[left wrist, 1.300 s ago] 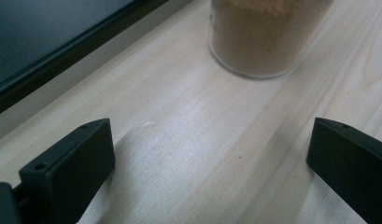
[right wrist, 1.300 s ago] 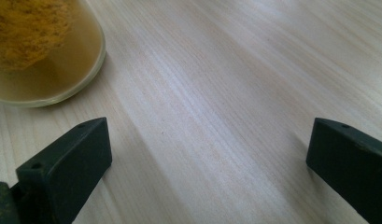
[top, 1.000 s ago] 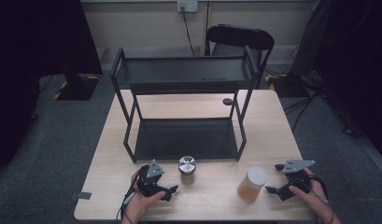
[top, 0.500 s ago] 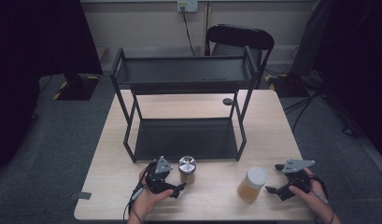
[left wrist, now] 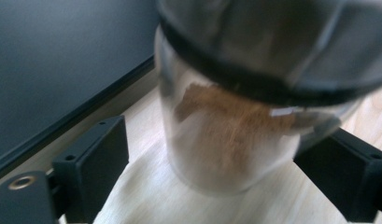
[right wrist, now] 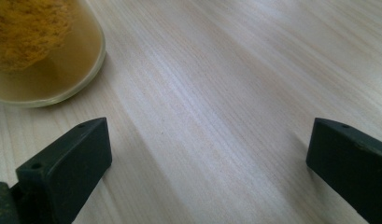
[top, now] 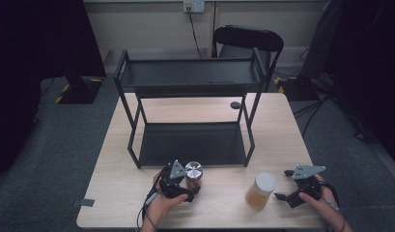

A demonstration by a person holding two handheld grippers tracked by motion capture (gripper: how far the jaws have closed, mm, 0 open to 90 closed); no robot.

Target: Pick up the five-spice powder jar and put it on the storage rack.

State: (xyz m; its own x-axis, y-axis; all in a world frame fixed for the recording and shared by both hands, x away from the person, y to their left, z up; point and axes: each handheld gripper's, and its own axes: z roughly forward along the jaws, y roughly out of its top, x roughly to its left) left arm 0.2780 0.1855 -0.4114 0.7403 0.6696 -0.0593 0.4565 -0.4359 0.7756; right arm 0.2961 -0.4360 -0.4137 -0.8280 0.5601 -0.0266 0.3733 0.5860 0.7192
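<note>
A small glass jar (top: 193,173) with a silver lid and brown powder stands on the table just in front of the black rack. My left gripper (top: 188,188) reaches around it from the left, and its jaws have just been closing with the jar (left wrist: 226,135) between them. In the left gripper view one finger (left wrist: 93,163) still stands off the glass, so the grip is open. A taller jar (top: 260,191) of yellow powder with a white lid stands to the right. My right gripper (top: 282,184) rests open just right of it, with nothing between its jaws (right wrist: 207,140); the yellow jar (right wrist: 39,46) lies off to the upper left.
A black two-shelf rack (top: 190,77) stands across the middle of the wooden table (top: 282,130), with its lower shelf (top: 190,142) right behind the silver-lidded jar. A small dark disc (top: 235,105) lies behind the rack. A black chair (top: 248,38) stands beyond the table.
My left gripper has slid right along the table until the silver-lidded jar is between its jaws, and the jaws have narrowed. The right gripper and the yellow jar have stayed put.
</note>
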